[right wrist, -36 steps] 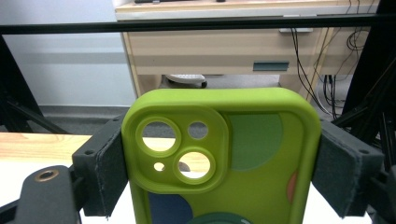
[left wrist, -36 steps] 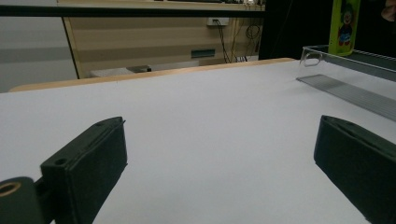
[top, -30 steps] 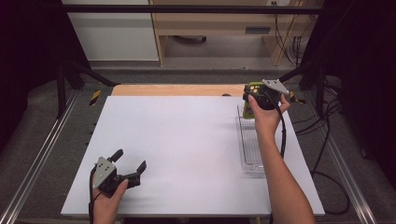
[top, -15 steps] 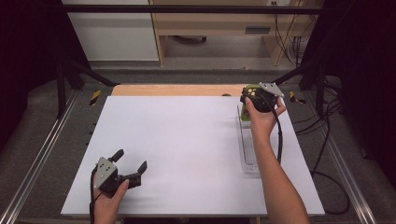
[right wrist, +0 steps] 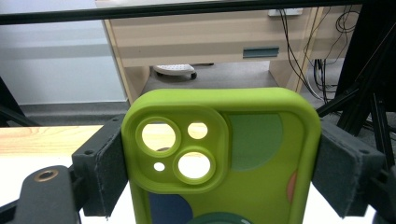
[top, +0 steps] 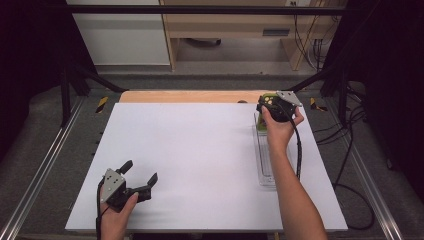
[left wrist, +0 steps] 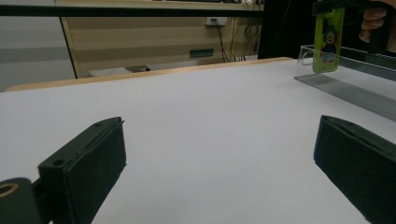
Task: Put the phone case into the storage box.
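Phone case point(right wrist: 224, 158), lime green with a raised camera cut-out and coloured shapes on its back, stands upright between the two pads of the right gripper point(right wrist: 219, 163), which is clenched on its side edges. In the high view the case point(top: 261, 121) is at the far end of a clear tray point(top: 265, 165) on the right side of the desk point(top: 200, 150), hanging under the right gripper point(top: 272, 107). The left gripper view shows the case point(left wrist: 328, 44) with a clown figure on it, its lower edge inside the tray point(left wrist: 355, 79); whether it touches the tray floor I cannot tell. The tray lies lengthwise along the desk's right edge. Well apart, at the near left corner, the left gripper point(top: 140, 177) rests low over the white desk, released, its jaws spread wide with nothing between them.
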A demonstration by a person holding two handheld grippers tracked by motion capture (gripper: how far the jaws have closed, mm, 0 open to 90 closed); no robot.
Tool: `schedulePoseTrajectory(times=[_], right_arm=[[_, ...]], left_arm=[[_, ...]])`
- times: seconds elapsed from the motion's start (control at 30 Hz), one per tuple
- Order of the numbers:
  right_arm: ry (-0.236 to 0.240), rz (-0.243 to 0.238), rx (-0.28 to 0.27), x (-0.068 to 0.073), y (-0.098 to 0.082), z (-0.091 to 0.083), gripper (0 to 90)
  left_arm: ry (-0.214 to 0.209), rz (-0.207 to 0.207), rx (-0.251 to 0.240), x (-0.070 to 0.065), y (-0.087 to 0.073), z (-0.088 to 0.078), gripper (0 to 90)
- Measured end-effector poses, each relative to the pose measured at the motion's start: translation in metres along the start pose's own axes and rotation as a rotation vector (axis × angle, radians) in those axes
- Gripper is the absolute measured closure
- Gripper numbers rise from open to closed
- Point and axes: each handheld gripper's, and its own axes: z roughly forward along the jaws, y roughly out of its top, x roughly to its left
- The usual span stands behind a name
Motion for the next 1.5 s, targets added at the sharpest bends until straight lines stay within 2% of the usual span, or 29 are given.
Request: schedulePoseTrajectory(times=[0.3, 0.5, 0.8, 1.1, 1.5], right_arm=[[-0.002, 0.004, 0.007, 0.002, -0.004, 0.006, 16.4], [-0.016, -0.012, -0.005, 0.004, -0.007, 0.01, 16.3], [-0.011, -0.019, -0.009, 0.009, -0.011, 0.014, 16.3], [-0.012, -0.003, -0.01, 0.005, -0.013, 0.016, 16.3], [-0.01, -0.007, -0.011, 0.006, -0.014, 0.017, 16.2]], left_arm=[[0.002, 0.003, -0.001, 0.0, 0.0, 0.0, 1.9], [0.003, -0.001, 0.002, 0.001, 0.0, 0.0, 1.9], [0.002, 0.006, 0.009, 0.001, -0.001, 0.0, 1.9], [0.001, 0.005, 0.008, 0.0, -0.001, 0.001, 2.0], [-0.003, 0.01, 0.011, -0.001, -0.001, 0.002, 2.0]])
